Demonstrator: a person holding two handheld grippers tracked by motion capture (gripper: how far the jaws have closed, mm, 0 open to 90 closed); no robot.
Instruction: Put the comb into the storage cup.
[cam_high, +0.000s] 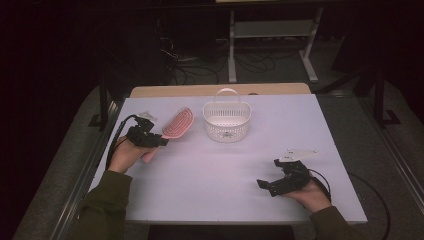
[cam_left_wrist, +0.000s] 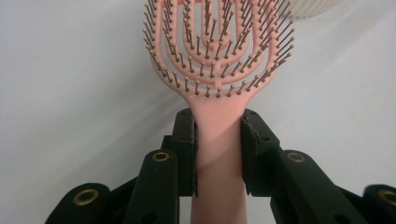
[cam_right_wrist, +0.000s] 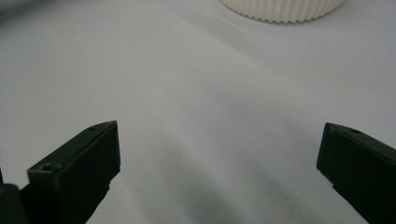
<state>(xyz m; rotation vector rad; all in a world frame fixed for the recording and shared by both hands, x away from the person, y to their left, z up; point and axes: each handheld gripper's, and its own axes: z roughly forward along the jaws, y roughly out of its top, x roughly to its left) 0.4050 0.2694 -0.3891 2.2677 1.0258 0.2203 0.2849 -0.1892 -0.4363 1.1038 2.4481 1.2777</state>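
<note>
A pink hairbrush (cam_high: 176, 123) with brown-tipped bristles is held at the left of the white table, its head tilted up toward the basket. My left gripper (cam_high: 158, 141) is shut on the hairbrush (cam_left_wrist: 219, 70) by its handle, both pads pressed against the handle's sides (cam_left_wrist: 218, 154). A white perforated basket (cam_high: 227, 120) with a hoop handle stands at the back middle of the table, to the right of the brush head. My right gripper (cam_high: 266, 186) rests low at the front right, open, with bare table between its jaws (cam_right_wrist: 219, 154).
The basket's ribbed rim (cam_right_wrist: 285, 10) shows at the top of the right gripper view. A wooden board edge (cam_high: 220, 90) runs behind the table (cam_high: 215, 170). Dark floor, cables and a metal frame (cam_high: 272, 45) lie beyond.
</note>
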